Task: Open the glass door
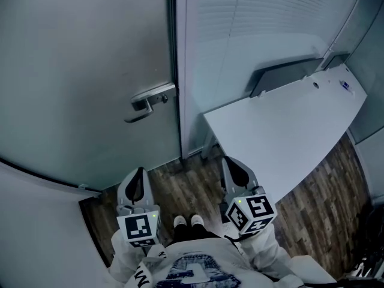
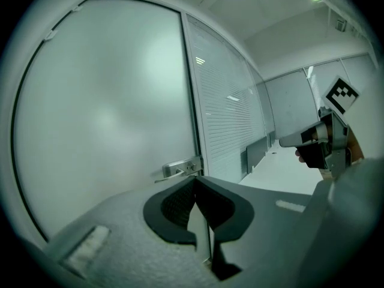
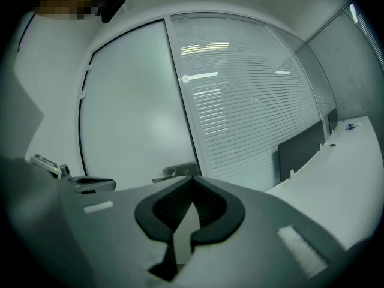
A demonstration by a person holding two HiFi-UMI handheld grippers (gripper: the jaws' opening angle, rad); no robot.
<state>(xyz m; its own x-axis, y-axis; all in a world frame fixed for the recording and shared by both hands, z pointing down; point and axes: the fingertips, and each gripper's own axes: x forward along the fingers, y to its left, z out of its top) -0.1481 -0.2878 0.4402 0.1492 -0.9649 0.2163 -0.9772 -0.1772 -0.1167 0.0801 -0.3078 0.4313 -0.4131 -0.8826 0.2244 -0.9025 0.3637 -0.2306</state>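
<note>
Your left gripper [image 1: 138,182] is held low in front of you over the wood floor [image 1: 180,188]. Its fingers [image 2: 174,206] are clenched, tips meeting, with nothing between them. Your right gripper [image 1: 235,171] is level with it and set apart from it, and its fingers [image 3: 210,209] are pressed together the same way, also empty. Your shoes [image 1: 189,221] show on the floor between the two grippers. The glass door [image 1: 78,71] you are facing is frosted and fills the upper left of the head view. Its right edge lies along the upright frame post [image 1: 180,71]. The lever handle [image 1: 150,102] is mounted at that right edge, with the lever reaching left toward the middle of the door. Neither gripper touches the handle or the glass. Both point toward the door from well short of it, and in each gripper view the handle appears just above the closed fingertips. To the right of the post stands a glass partition [image 1: 252,23] with slatted blinds behind it. A white table [image 1: 282,131] runs along that side. Its near left corner is the part closest to your right gripper, which is beside that corner and not touching it. A dark panel [image 1: 282,72] stands along the table's far edge, against the partition. A small blue item lies near the table's far right corner, too small to tell what it is.
</note>
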